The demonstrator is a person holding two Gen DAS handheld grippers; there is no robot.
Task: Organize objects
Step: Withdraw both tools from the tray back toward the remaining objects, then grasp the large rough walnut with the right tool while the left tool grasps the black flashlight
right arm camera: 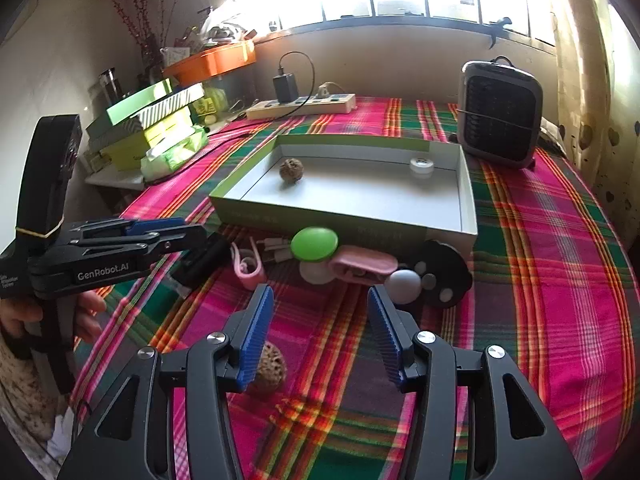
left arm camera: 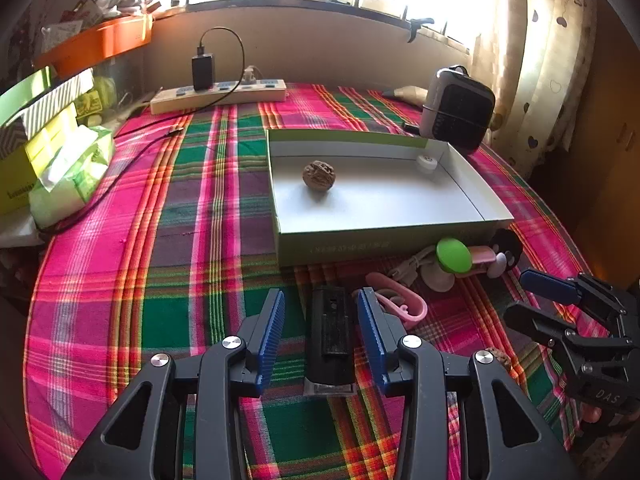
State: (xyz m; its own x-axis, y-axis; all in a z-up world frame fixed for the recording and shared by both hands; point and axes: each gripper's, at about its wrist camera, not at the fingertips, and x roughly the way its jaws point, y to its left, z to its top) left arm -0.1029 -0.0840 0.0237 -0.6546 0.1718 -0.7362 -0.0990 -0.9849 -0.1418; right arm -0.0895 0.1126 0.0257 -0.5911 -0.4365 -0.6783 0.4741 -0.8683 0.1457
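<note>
Left tool (left arm camera: 321, 336): jaws apart, straddling a black clip-like block (left arm camera: 329, 332) on the plaid cloth (left arm camera: 180, 240). Pads stand clear of both its sides; nothing gripped.

Right tool (right arm camera: 320, 332): jaws wide, empty, over bare cloth. A second walnut (right arm camera: 271, 366) lies just beside its left pad, partly hidden behind it.

Judgement: the step in hand is picking up the black block with the left tool. To do it well, lower until the pads bracket the block's long sides squarely, close on the middle of its length, then lift straight before carrying it to the box. The pink clip (left arm camera: 402, 306) lies touching or nearly touching the left tool's right finger; keep it from being dragged along.

Middle ground, against the box's near wall: green round disc (right arm camera: 314, 243), pink case (right arm camera: 362, 266), white ball (right arm camera: 405, 286), black paw-shaped piece (right arm camera: 446, 276), a white plug tangle. All still outside the box.

Shallow green-sided box (left arm camera: 360, 246): holds one walnut (left arm camera: 319, 175) at left and a small white round cap (left arm camera: 427, 162) in the far right corner.

Far: small heater (right arm camera: 500, 122) right, power strip (left arm camera: 218, 96) with black charger, stacked cartons left.

Writing: "GenRobot.AI" on the left tool's body in the right wrist view; "DAS" on the right tool's body. Print on the box wall unreadable.
</note>
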